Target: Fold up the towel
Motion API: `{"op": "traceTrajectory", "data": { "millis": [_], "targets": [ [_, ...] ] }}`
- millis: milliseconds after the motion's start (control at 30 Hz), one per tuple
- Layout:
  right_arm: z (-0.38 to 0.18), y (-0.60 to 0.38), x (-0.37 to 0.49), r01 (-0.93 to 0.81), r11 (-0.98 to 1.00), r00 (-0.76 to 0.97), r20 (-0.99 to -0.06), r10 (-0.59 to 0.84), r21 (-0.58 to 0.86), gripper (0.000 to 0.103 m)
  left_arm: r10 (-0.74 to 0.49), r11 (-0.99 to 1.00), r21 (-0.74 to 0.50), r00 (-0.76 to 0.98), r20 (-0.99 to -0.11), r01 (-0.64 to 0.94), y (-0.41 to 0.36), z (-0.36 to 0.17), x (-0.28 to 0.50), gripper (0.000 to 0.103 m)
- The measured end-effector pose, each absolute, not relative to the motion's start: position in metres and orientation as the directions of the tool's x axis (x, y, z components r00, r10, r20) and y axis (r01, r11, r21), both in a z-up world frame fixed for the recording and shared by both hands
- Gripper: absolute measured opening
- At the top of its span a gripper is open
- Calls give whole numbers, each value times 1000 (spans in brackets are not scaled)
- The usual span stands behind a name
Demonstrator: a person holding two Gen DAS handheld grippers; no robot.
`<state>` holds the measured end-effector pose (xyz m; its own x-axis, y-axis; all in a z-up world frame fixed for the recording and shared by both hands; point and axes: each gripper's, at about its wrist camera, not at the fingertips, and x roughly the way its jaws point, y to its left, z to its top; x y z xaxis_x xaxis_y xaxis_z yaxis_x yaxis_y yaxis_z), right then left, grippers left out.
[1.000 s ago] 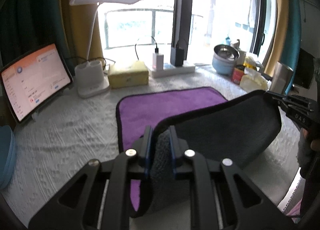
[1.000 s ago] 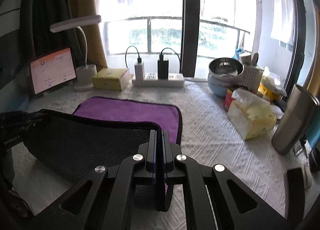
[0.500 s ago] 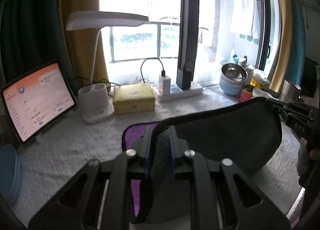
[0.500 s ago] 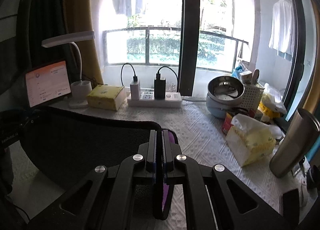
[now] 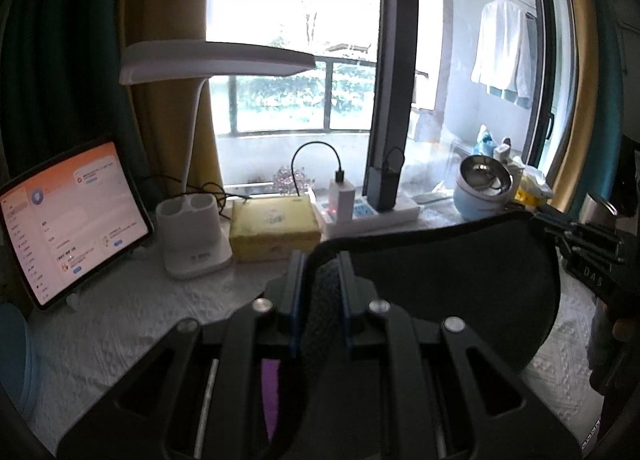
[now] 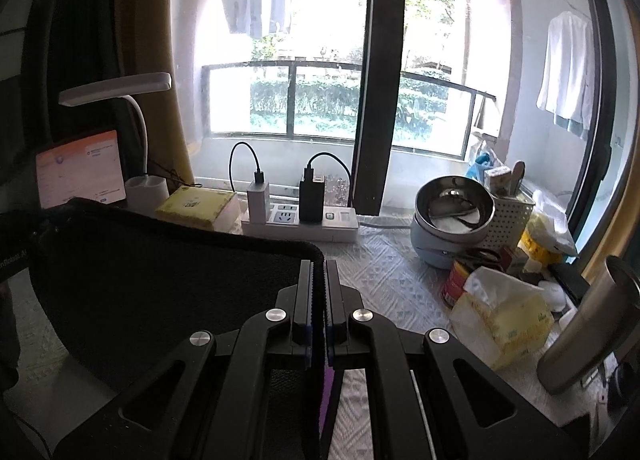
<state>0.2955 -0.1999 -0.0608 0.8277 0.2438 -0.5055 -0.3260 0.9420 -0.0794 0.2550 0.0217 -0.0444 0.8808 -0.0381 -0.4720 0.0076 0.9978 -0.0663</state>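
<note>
Here we hold the towel [image 5: 460, 272] off the table [image 5: 132, 324], dark side facing us | long edge strung across between left gripper [image 5: 320, 268] and right gripper [image 6: 318, 272] | both clamped on its corners.

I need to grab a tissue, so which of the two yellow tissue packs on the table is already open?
The yellow tissue pack beside the steel tumbler: white tissue sticks out of its top. The other pack, by the lamp base, looks closed.

The left gripper [image 5: 320, 260] pinches the towel [image 5: 448, 276], dark side up, stretching right to the right gripper [image 5: 576, 238]; a tablet [image 5: 68, 220] stands far left.
</note>
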Motion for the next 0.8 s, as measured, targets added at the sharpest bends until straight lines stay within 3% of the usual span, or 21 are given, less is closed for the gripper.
{"op": "traceTrajectory", "data": {
  "millis": [400,800],
  "targets": [
    [-74,-195,331,-322,942,816,-533,226,-94,5,-15,999,-40,870,-493,-5,26,-62,294,16],
    [-114,-188,376,-322,943,755,-625,198,-89,5,-57,993,-114,764,-643,-22,29,-112,358,16]
  ]
}}
